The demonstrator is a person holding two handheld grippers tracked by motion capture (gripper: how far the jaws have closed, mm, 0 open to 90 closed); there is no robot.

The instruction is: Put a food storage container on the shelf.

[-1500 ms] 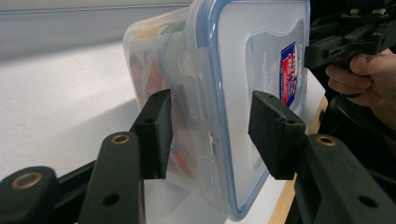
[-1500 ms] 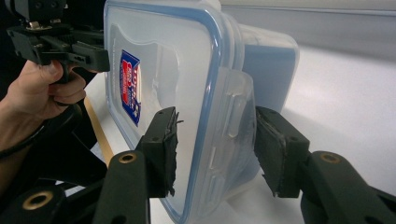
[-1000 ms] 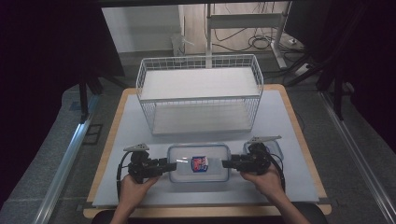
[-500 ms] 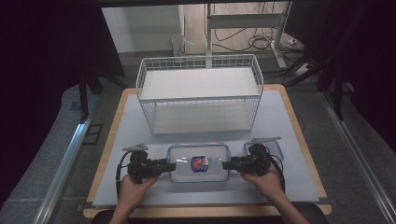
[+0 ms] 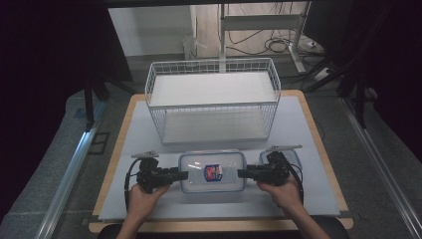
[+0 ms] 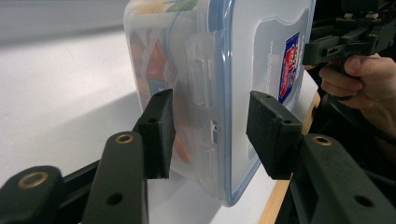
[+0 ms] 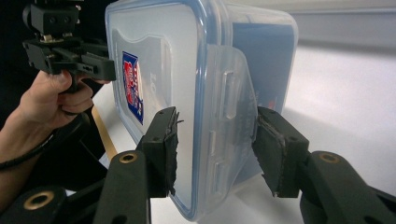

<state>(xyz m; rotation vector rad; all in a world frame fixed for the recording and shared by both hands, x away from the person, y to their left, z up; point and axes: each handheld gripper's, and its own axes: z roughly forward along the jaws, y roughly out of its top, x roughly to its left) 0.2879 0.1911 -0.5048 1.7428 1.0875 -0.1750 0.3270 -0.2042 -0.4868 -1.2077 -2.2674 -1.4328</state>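
one lidded container (image 5: 212,172), two grippers, left gripper (image 5: 175,175), right gripper (image 5: 247,174); one wire basket (image 5: 213,102)

container (image 5: 212,172): clear glossy plastic, blue-rimmed lid | basket (image 5: 213,99): white coated wire | tabletop (image 5: 308,124): matt pale sheet, wood-edged | gripper pads (image 7: 163,149): matt black, rough-worn

— What do the tools look like?
— The left gripper (image 5: 175,175) and right gripper (image 5: 245,173) are matte black, each topped by a grey three-cornered plate, with a black cable looping from its body.
— And the jaws up close?
— Blocky black arms with brass-ringed holes; the right gripper's pads (image 7: 164,140) look frayed at the edges.
— Sleeves?
— The forearms are bare.
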